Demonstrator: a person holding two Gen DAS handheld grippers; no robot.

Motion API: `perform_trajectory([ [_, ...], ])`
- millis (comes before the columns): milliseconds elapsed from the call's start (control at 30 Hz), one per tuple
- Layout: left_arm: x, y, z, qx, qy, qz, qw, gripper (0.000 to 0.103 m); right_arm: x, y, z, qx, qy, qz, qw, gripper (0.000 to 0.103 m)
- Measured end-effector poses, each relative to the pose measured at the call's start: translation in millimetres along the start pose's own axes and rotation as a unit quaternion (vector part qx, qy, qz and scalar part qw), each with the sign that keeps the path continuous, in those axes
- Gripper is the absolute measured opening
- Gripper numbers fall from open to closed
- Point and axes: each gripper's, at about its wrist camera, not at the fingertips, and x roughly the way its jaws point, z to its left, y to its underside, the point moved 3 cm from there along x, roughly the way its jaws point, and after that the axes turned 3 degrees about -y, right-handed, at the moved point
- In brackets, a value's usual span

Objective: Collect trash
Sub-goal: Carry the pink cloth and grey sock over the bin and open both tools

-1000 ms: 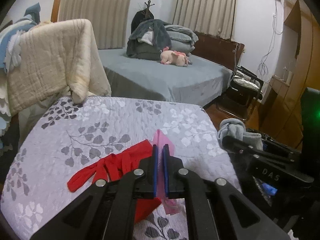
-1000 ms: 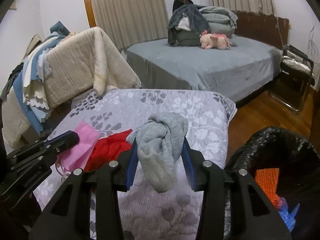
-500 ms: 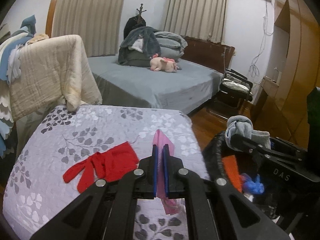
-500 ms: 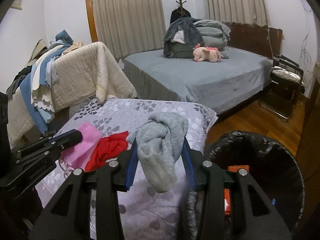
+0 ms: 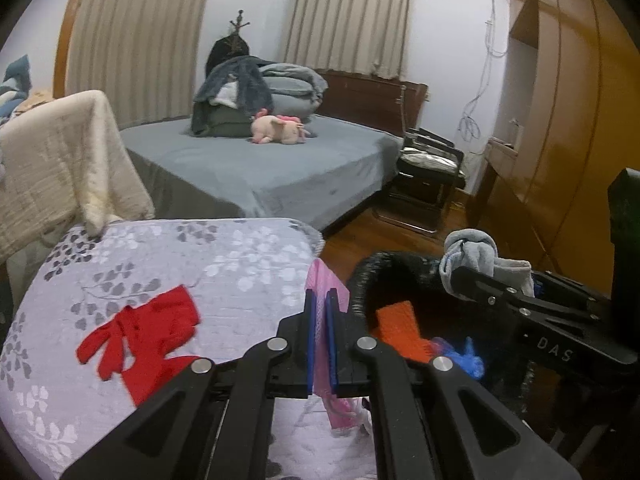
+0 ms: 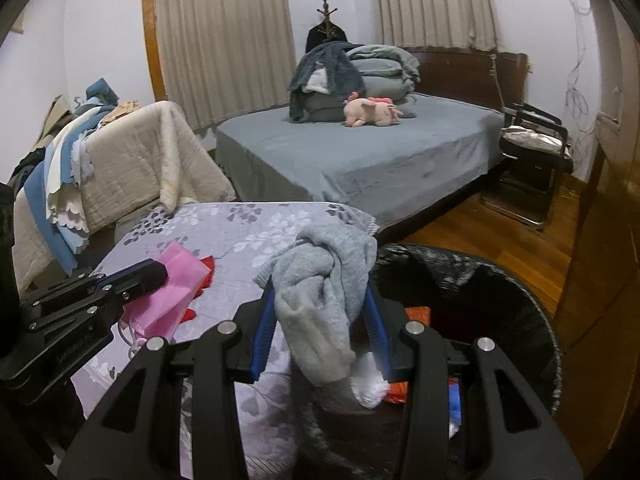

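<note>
My left gripper (image 5: pixel 321 312) pinches a thin pink mesh pouch (image 5: pixel 325 284), clamped flat between its blue pads. My right gripper (image 6: pixel 320 312) clasps a bunched grey sock (image 6: pixel 320 300) (hanging over the black-lined trash bin (image 6: pixel 520 292)); a red cloth (image 5: pixel 140 336) lies left of my left jaws.

A home bedroom: made bed (image 6: pixel 360 160) with plush toy (image 6: pixel 370 111), curtains (image 6: pixel 224 36), wardrobe (image 5: pixel 568 120).

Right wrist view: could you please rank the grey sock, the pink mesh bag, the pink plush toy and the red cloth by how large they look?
1. Grey sock, though nearest the lens.
2. Pink mesh bag.
3. Pink plush toy, shrunk by distance.
4. Red cloth, mostly hidden behind the bag.
</note>
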Motion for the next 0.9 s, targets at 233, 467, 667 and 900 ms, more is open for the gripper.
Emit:
perform_trajectory([
  [233, 4, 2, -32, 0.019, 0.025, 0.003, 0.9995, 0.005, -15, 8, -25, 0.013, 0.023, -0.005, 1.0, 0.04],
  [467, 18, 2, -59, 0.036, 0.047, 0.01, 0.9982, 0.005, -21, 14, -57, 0.028, 0.055, -0.007, 0.998, 0.04],
  [667, 40, -1, -83, 0.05, 0.065, 0.016, 0.9965, 0.005, -19, 23, -87, 0.039, 0.082, -0.002, 0.996, 0.04],
  [900, 75, -6, -111, 0.061, 0.085, 0.03, 0.9941, 0.005, -9, 37, -118, 0.055, 0.105, 0.013, 0.993, 0.04],
])
